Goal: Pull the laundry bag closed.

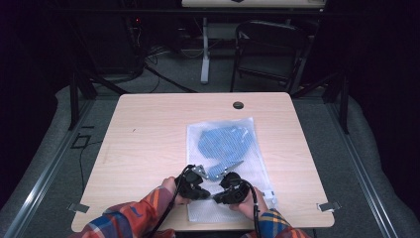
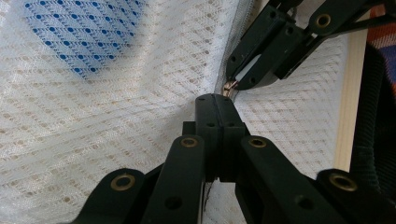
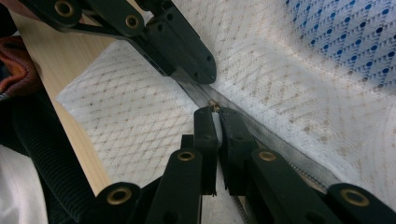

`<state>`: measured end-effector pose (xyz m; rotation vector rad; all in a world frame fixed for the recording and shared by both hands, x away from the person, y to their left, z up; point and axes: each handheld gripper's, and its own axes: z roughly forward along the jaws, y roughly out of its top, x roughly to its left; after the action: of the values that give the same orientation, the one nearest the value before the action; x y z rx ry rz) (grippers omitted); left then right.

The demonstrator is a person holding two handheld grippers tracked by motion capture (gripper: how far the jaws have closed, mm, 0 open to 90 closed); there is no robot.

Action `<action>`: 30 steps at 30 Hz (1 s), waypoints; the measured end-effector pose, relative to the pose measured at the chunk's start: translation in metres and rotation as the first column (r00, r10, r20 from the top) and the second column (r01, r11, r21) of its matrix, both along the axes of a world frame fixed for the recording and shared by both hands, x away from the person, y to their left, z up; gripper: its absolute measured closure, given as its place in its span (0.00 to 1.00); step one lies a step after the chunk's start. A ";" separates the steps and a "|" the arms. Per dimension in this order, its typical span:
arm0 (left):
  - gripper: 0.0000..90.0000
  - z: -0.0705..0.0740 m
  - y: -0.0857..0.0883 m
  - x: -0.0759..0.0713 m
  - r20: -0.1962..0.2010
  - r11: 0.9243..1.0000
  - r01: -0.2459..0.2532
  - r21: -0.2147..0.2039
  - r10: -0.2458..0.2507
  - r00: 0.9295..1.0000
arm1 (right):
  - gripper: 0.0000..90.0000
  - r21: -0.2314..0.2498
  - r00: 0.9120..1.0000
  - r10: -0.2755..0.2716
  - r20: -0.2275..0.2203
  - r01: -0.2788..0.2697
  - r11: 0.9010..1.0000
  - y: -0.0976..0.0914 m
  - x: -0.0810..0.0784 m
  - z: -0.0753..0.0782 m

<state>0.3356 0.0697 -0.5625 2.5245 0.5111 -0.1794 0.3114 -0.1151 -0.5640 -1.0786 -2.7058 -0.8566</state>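
Two hand-held grippers meet low in the high view's centre, over a white mesh zip bag [image 1: 233, 148] holding a blue dotted cloth [image 1: 224, 141] on the light wooden worktop [image 1: 148, 134]. Left hand-held gripper [image 2: 215, 99] is clenched on the bag's zip seam; right hand-held gripper [image 3: 215, 111] is clenched on the small metal zip pull [image 3: 214, 105].

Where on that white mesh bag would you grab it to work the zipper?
Judging by its pose, grip the small metal zipper pull, which sticks up from the grey zipper tape along the mesh bag. Come from above, along the tape. The right gripper is shut on it; the left gripper pinches the tape beside it.
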 end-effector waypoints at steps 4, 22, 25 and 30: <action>1.00 0.000 0.000 0.000 0.000 1.000 0.002 0.000 -0.002 1.000 | 0.97 0.003 1.000 -0.008 -0.005 0.008 1.000 -0.003 0.000 0.000; 1.00 -0.001 0.001 0.000 0.006 1.000 -0.005 -0.007 0.005 1.000 | 0.97 -0.009 1.000 -0.010 -0.012 0.010 1.000 -0.010 0.001 0.002; 1.00 -0.001 0.001 0.000 0.006 1.000 -0.003 -0.006 0.003 1.000 | 0.97 -0.013 1.000 -0.010 -0.012 0.010 1.000 -0.012 0.001 0.003; 1.00 -0.001 0.001 0.000 0.005 1.000 -0.003 -0.008 0.003 1.000 | 0.97 -0.008 1.000 -0.016 -0.016 0.016 1.000 -0.015 0.002 0.003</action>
<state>0.3359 0.0705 -0.5640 2.5155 0.5116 -0.1736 0.3130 -0.1306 -0.5606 -1.1053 -2.6939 -0.8368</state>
